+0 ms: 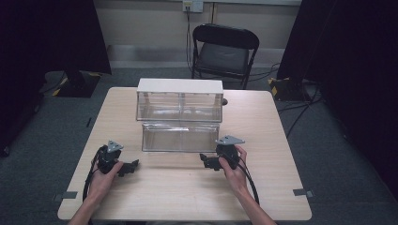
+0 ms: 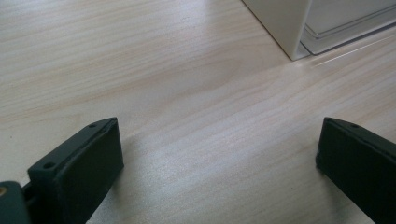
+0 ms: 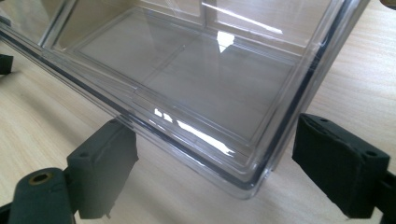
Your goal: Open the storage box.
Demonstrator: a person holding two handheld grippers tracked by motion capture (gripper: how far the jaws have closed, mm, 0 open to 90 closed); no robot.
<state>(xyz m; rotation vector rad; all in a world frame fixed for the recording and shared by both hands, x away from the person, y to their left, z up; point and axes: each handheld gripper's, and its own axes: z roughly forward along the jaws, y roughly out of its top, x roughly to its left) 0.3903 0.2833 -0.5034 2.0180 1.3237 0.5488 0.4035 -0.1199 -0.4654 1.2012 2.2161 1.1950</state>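
A clear plastic drawer unit with a white top (image 1: 179, 101) stands in the middle of the wooden table (image 1: 187, 187). Its lower clear drawer (image 1: 180, 137) is pulled out toward me. My left gripper (image 1: 133, 166) rests low on the table at the front left, open, with bare wood between its jaws (image 2: 219, 158); the unit's white corner (image 2: 285, 28) shows far ahead. My right gripper (image 1: 205, 160) is open just in front of the drawer's right front corner (image 3: 254, 179), one jaw on each side of that corner, not touching it.
A black folding chair (image 1: 224, 49) stands behind the table. Dark curtains and stand bases with cables flank the far corners. Tape marks sit near the table's front corners.
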